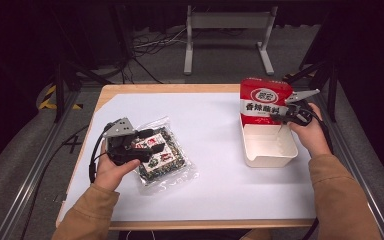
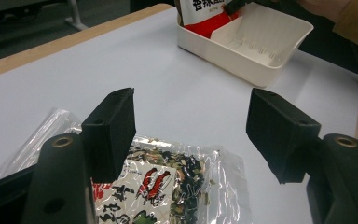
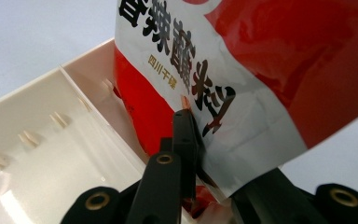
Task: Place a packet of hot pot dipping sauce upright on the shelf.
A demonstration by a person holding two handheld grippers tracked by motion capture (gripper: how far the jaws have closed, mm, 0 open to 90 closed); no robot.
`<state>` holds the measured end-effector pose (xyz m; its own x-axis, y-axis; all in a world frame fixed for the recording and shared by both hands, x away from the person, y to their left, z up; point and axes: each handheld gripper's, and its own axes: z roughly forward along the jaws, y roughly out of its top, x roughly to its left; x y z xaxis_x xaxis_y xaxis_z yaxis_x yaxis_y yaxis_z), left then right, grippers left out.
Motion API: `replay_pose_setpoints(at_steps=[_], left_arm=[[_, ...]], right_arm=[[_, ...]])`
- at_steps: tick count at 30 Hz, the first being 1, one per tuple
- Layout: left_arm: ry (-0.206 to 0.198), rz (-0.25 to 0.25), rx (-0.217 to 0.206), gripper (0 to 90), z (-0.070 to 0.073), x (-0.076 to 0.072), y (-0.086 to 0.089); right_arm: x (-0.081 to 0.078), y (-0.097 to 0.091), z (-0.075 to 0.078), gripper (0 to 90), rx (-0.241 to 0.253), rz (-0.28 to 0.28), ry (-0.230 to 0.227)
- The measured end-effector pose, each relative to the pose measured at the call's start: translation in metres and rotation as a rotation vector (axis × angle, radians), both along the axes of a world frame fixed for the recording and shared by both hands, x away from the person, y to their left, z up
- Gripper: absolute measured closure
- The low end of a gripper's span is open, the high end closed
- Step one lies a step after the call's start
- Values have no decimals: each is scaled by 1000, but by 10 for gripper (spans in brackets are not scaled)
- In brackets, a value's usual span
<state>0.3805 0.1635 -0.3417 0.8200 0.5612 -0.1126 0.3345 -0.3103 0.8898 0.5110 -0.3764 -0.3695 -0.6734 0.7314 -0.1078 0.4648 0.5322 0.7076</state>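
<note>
I am holding my right gripper (image 1: 286, 113) at the far right side of the table (image 1: 220, 150), and its jaws are clenching the edge of a red and white seasoning packet (image 1: 262, 101). In the right gripper view the packet (image 3: 242, 79) is standing almost upright, its printed face turned toward me, with the sheet pinched between the two black jaws near its lower edge. The bottom of the packet is dipping into the far end of a white plastic tray (image 1: 270, 147), which is sitting on the white table top near the right edge. The tray (image 3: 37, 140) is showing a thin divider wall and small ribs along its inner side, and the packet is sitting in the compartment beyond that wall.

My left gripper (image 1: 145, 142) is resting over a clear bag of dried seaweed snacks (image 1: 162, 155) on the left side of the table, well apart from the tray. Its jaws are standing wide and released. In the left gripper view the bag (image 2: 168, 186) is lying flat on the table below and between the spread jaws, and I cannot tell whether either pad is touching the plastic. Farther off in that view the tray (image 2: 261, 56) and the red packet (image 2: 205, 14) are showing at the top.
</note>
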Motion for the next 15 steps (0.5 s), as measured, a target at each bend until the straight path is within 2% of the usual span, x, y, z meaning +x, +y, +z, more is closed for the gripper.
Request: replay_pose_setpoints(at_steps=[6,7,8,11,15], left_arm=[[2,4,1,329,0,1,2],[5,7,-1,329,0,1,2],[7,7,0,323,0,1,2],[4,4,10,314,-1,2,2],[-6,14,21,304,-1,1,2]], right_arm=[[-1,0,2,758,-7,-9,-2],[-2,0,2,723,-5,-21,-6],[-5,-1,5,633,18,-48,-15],[-9,-1,10,523,30,-69,-49],[-15,-2,16,442,46,-89,-71]])
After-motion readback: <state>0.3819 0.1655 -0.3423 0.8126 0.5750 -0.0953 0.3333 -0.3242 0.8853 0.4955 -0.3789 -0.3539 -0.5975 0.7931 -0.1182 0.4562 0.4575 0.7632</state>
